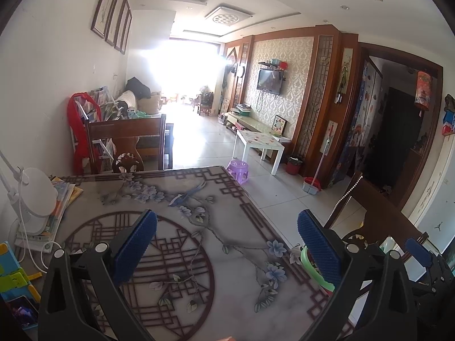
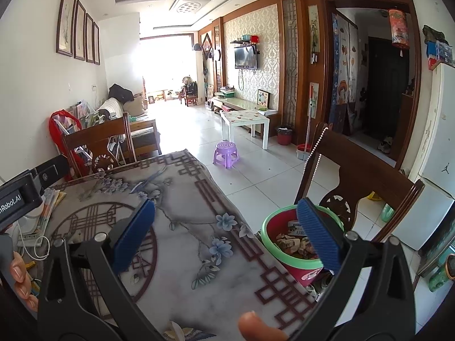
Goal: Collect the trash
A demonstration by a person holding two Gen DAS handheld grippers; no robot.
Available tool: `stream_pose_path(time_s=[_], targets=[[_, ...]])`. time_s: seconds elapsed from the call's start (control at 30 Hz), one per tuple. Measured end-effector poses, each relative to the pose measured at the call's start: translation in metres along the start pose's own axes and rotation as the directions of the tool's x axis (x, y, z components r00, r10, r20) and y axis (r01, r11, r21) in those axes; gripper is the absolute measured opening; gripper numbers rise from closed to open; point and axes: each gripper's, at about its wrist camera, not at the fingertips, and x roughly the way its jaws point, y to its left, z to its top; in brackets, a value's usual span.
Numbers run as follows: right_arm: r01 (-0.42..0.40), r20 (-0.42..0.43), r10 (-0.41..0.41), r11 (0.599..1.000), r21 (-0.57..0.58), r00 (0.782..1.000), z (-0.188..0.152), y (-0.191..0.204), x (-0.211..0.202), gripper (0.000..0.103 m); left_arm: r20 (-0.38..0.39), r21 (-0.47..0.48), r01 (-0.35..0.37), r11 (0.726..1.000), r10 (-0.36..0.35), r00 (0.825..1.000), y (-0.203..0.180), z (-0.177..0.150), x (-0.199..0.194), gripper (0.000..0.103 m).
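Only my right view shows into red bin (image 2: 293,244), green rim, paper scraps inside. My left gripper (image 1: 227,236), right gripper (image 2: 226,224): jaws wide apart, holding nothing.

Bright window (image 1: 187,68) floods tiled floor (image 1: 204,139)

floral grey tablecloth (image 2: 199,227), green-rimmed red bin (image 2: 284,264)

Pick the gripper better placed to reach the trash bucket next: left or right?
Right, probably. The right gripper is open, its fingers framing the red bucket beside the table edge. The left gripper, also open, faces bare tabletop; only the bucket's green rim shows.
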Motion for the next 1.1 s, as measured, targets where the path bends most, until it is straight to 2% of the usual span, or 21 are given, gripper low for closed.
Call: stream_pose_path(time_s=[1.1], targets=[[0.003,-0.019,-0.003,1.0,-0.008,1.0,0.0,-0.002,0.003,0.098,-0.027,-0.009,-0.005,1.0,0.004,1.0,0.013,-0.002,0.005,0.095]])
